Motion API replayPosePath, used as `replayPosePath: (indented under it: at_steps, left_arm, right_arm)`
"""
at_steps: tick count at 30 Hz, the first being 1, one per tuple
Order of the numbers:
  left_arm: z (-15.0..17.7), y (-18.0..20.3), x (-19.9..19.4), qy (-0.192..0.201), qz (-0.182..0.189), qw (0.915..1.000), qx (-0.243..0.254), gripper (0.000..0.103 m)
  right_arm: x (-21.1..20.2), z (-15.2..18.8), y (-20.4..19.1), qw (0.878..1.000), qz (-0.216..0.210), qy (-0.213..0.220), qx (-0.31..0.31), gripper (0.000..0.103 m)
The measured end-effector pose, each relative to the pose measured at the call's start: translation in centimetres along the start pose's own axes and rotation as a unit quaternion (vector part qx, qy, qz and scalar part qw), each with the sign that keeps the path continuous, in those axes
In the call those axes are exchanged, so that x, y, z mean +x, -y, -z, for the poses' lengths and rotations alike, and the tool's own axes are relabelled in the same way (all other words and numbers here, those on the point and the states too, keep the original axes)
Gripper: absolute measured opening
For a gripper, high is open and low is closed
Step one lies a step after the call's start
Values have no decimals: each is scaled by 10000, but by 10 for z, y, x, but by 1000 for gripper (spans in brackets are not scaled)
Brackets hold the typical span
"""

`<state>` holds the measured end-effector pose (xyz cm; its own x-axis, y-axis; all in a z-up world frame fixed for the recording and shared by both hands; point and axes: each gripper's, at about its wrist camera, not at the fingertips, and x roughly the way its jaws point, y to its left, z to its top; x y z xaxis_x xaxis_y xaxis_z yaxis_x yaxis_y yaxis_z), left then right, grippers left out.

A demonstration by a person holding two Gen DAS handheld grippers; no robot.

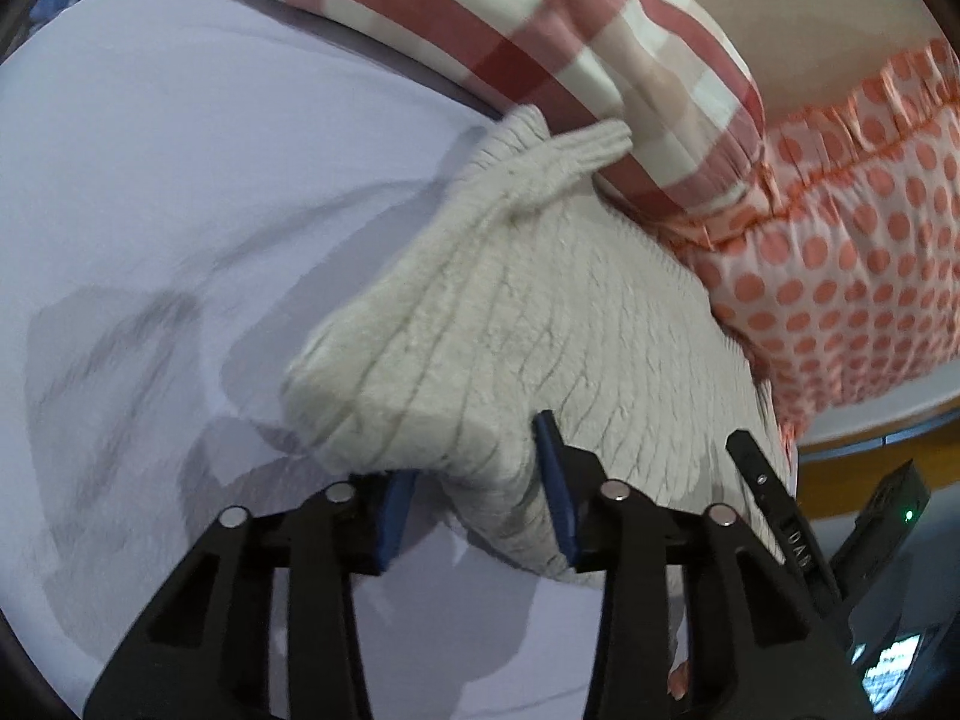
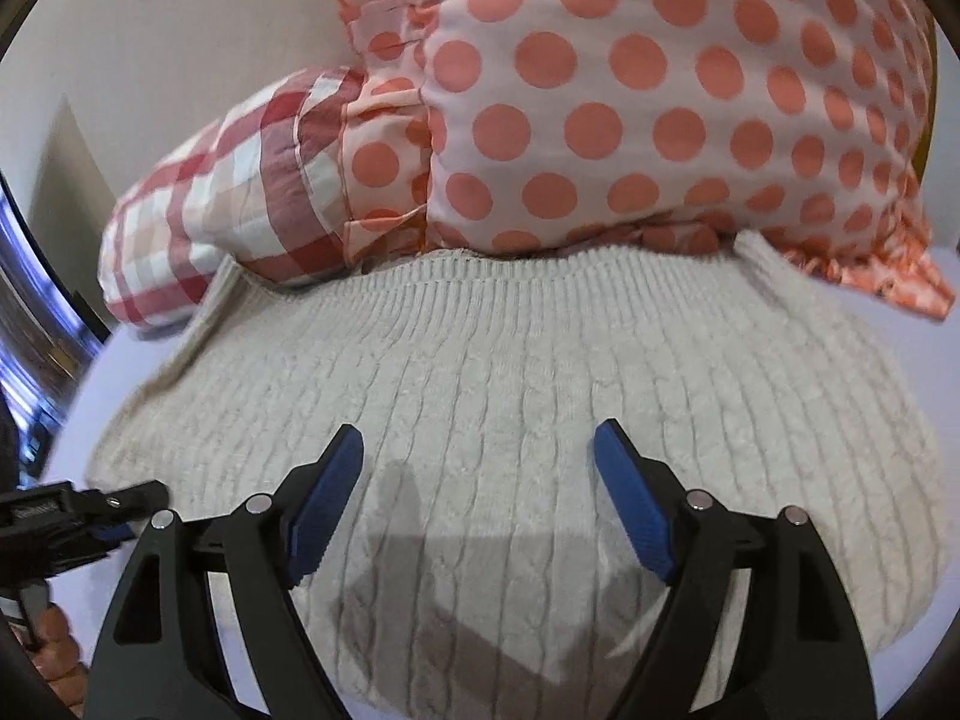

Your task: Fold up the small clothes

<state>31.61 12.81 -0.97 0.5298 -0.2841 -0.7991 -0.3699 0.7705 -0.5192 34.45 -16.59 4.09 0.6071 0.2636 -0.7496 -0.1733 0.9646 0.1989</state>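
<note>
A cream cable-knit sweater (image 1: pixel 540 330) lies on a pale lavender sheet (image 1: pixel 150 180), its far edge against the pillows. It fills the right wrist view (image 2: pixel 510 390) too. My left gripper (image 1: pixel 474 480) is closed on a fold at the sweater's near corner; knit bulges between the blue pads (image 1: pixel 555 480). My right gripper (image 2: pixel 480 468) is open and hovers just above the middle of the sweater, holding nothing. The right gripper's tip shows in the left wrist view (image 1: pixel 774 504), and the left gripper shows at the left edge of the right wrist view (image 2: pixel 90 510).
A red and white checked pillow (image 1: pixel 510 30) and an orange polka-dot pillow (image 1: pixel 840 276) lie along the sweater's far edge. They also show in the right wrist view: checked (image 2: pixel 228 198), dotted (image 2: pixel 660 108). The bed's edge and a wooden floor (image 1: pixel 870 468) are at right.
</note>
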Motion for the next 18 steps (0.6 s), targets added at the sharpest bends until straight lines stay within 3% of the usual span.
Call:
replayPosePath:
  at_steps: [3, 5, 9, 13, 18]
  left_arm:
    - [3, 1, 0, 196, -139, 9997, -8, 22]
    - [2, 6, 0, 316, -207, 9993, 70, 16]
    - [3, 27, -10, 716, -427, 9950, 548, 9]
    - [6, 73, -29, 1404, -671, 9759, 1530, 7]
    - [3, 132, -36, 1590, -655, 9564, 2362, 7]
  right_arm:
    - [14, 3, -7, 9989, 273, -295, -260, 82]
    - [17, 9, -11, 9979, 393, -250, -457, 82]
    - [14, 7, -5, 9986, 277, -312, -316, 82]
    - [13, 8, 0, 9987, 189, -358, -297, 82]
    - [10, 10, 5, 9987, 45, -384, -335, 82]
